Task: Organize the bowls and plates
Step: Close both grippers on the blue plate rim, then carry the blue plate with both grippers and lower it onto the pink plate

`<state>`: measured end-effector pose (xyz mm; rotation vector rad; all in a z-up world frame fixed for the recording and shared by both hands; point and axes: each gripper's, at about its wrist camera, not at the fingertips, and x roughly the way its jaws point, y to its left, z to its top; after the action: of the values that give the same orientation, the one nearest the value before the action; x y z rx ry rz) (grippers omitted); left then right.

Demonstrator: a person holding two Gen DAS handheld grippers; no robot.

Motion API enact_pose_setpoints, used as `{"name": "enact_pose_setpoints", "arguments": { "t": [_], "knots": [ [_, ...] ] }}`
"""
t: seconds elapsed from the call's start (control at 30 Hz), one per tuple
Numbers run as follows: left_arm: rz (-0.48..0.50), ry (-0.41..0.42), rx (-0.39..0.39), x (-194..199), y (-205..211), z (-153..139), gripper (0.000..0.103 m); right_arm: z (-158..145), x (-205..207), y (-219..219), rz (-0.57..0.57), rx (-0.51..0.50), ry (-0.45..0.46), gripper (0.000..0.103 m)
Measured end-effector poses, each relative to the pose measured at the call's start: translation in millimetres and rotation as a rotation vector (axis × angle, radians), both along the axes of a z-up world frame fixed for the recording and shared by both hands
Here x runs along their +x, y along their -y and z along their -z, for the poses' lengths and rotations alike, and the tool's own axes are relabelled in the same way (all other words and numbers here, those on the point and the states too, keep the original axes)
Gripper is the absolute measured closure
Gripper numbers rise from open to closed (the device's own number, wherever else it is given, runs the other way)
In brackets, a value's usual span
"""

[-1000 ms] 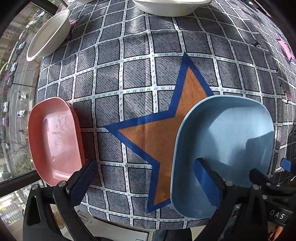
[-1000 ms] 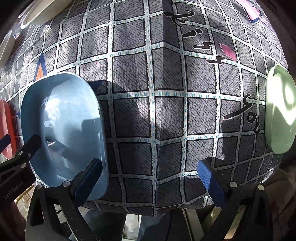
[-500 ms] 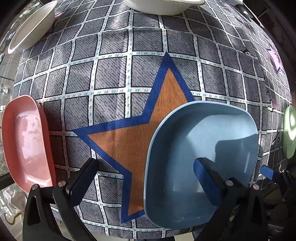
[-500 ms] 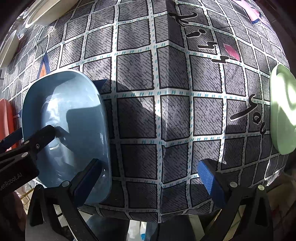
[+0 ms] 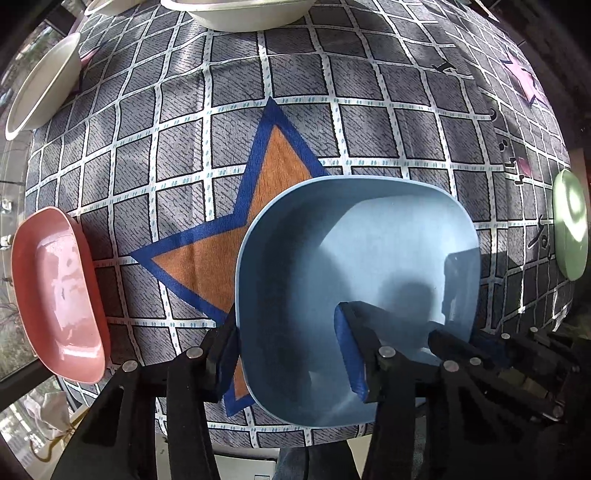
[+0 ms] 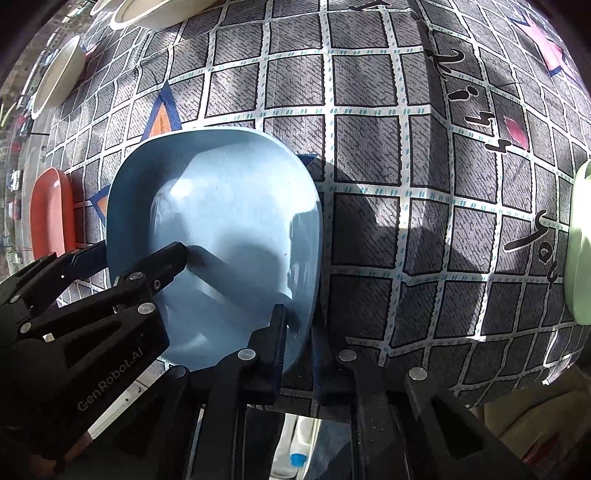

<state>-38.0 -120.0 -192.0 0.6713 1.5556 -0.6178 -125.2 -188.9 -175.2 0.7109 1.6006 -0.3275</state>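
Observation:
A light blue square bowl [image 5: 354,280] sits near the table's front edge, partly over an orange star on the cloth; it also shows in the right wrist view [image 6: 221,236]. My left gripper [image 5: 288,354] straddles its left rim, one finger outside and one inside, jaws still partly apart. My right gripper [image 6: 299,343] is closed on the bowl's right rim. A pink bowl [image 5: 55,291] lies at the left edge. A pale green bowl [image 5: 570,225] lies at the right edge, also in the right wrist view [image 6: 581,243].
White bowls stand at the far side [image 5: 236,11] and far left [image 5: 44,85]. The table carries a grey checked cloth [image 5: 388,110] with stars and lettering. The front edge of the table is just below both grippers.
Both grippers moved in on the blue bowl. The left one narrowed around its left rim, and the right one closed on its right rim.

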Motion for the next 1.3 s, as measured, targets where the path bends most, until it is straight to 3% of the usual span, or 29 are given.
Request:
{"name": "enact_pose_setpoints", "arguments": {
  "t": [0.07,0.13,0.43,0.6,0.97,1.1,1.3],
  "knots": [
    [-0.016,-0.019,-0.001,-4.8,-5.4,-3.5,0.061,1.0,-0.8,-3.8,-0.018,-0.009,-0.002,0.089],
    [-0.029,-0.036,0.005,-7.9,-8.6,-3.3,0.064,-1.7,-9.4,-10.9,-0.017,0.009,-0.005,0.089],
    [-0.008,-0.004,0.038,-35.9,-12.1,-3.7,0.064,-4.5,-35.6,-59.0,-0.054,0.037,-0.035,0.089],
    [-0.024,0.023,0.027,-34.9,-22.1,-20.1,0.064,-17.2,-20.1,-81.0,-0.079,0.042,-0.027,0.089],
    [-0.150,0.144,0.027,18.1,-67.7,-41.6,0.064,-39.4,41.1,-156.8,-0.156,0.072,0.075,0.089],
    [-0.174,0.176,0.042,55.3,-98.7,-72.5,0.064,-33.7,75.3,-191.5,-0.174,0.090,0.114,0.089],
    [-0.181,0.217,0.066,113.7,-154.6,-75.2,0.064,-8.0,117.9,-223.5,-0.177,0.118,0.144,0.089]
  ]
}}
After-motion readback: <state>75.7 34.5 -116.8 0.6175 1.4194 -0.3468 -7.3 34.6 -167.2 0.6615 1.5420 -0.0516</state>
